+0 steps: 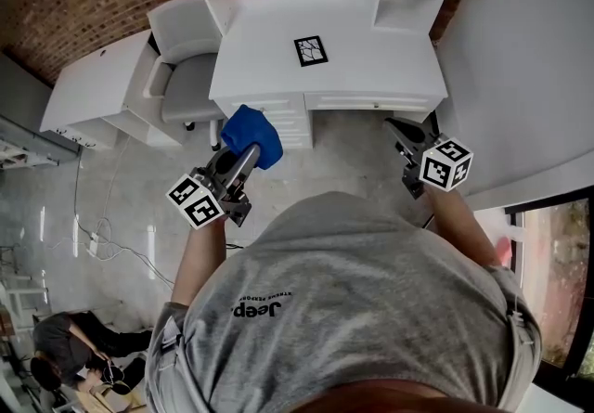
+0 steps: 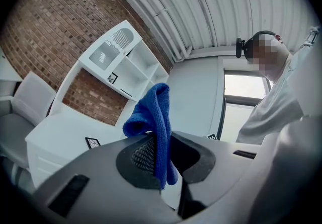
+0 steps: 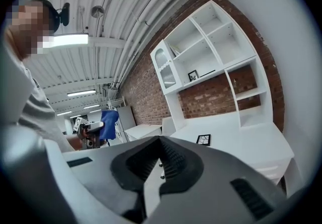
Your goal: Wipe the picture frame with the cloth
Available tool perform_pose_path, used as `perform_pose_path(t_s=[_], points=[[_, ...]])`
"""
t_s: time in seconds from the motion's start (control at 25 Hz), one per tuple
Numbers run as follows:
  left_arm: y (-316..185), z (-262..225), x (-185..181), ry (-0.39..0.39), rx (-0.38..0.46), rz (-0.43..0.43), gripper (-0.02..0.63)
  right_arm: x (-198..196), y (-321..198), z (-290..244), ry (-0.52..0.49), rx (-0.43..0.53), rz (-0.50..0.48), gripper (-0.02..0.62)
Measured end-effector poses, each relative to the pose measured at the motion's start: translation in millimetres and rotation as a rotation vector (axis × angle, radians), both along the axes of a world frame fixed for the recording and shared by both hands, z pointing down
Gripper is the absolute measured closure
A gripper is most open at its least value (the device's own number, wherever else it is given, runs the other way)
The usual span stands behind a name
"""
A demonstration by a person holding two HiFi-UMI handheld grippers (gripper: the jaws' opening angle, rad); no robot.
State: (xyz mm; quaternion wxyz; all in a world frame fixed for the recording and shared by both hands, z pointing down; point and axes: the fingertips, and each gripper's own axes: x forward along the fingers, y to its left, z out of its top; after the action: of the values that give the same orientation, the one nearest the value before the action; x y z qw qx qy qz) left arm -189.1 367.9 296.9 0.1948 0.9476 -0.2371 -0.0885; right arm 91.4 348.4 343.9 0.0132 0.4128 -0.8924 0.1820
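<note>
A small black picture frame [image 1: 311, 50] lies flat on the white desk [image 1: 269, 58]; it shows as well in the left gripper view [image 2: 92, 143] and the right gripper view [image 3: 203, 140]. My left gripper [image 1: 243, 149] is shut on a blue cloth [image 1: 251, 135], which bunches past the jaws [image 2: 153, 117]. It hovers over the floor in front of the desk's left part. My right gripper [image 1: 405, 131] is shut with nothing in it, held before the desk's right front corner. The cloth and left gripper also appear in the right gripper view [image 3: 107, 123].
A white hutch of shelves [image 3: 211, 52] stands on the desk against a brick wall. A grey chair [image 1: 186, 77] sits left of the desk, beside a second white table [image 1: 93, 91]. Cables [image 1: 102, 239] trail on the floor at left. A white wall [image 1: 529, 58] rises to the right.
</note>
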Motion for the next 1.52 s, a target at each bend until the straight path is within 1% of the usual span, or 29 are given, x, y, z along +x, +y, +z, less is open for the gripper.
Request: perform_pose_path(t_s=[0.2, 0.64, 0.84, 1.04, 1.2, 1.36, 1.52], points=[[4, -3, 25, 0.002, 0.002, 0.0, 0.546, 22, 10, 0, -0.003, 0.008, -0.011, 0.58], [23, -3, 104, -0.011, -0.025, -0.03, 0.546, 88, 32, 0, -0.004, 0.037, -0.057, 0.58], [30, 3, 122, -0.019, -0.03, -0.038, 0.546, 101, 36, 7, -0.008, 0.047, -0.079, 0.58], [19, 9, 114, -0.012, -0.037, -0.043, 0.546, 89, 24, 15, 0.0, 0.028, -0.099, 0.578], [-8, 16, 97, 0.01, -0.04, -0.023, 0.546, 69, 4, 18, 0.022, 0.018, -0.096, 0.578], [-50, 23, 70, 0.034, -0.028, 0.01, 0.546, 42, -29, 21, 0.05, 0.014, -0.073, 0.578], [-113, 23, 33, 0.032, -0.017, 0.058, 0.546, 5, -81, 13, 0.065, 0.006, -0.021, 0.578]])
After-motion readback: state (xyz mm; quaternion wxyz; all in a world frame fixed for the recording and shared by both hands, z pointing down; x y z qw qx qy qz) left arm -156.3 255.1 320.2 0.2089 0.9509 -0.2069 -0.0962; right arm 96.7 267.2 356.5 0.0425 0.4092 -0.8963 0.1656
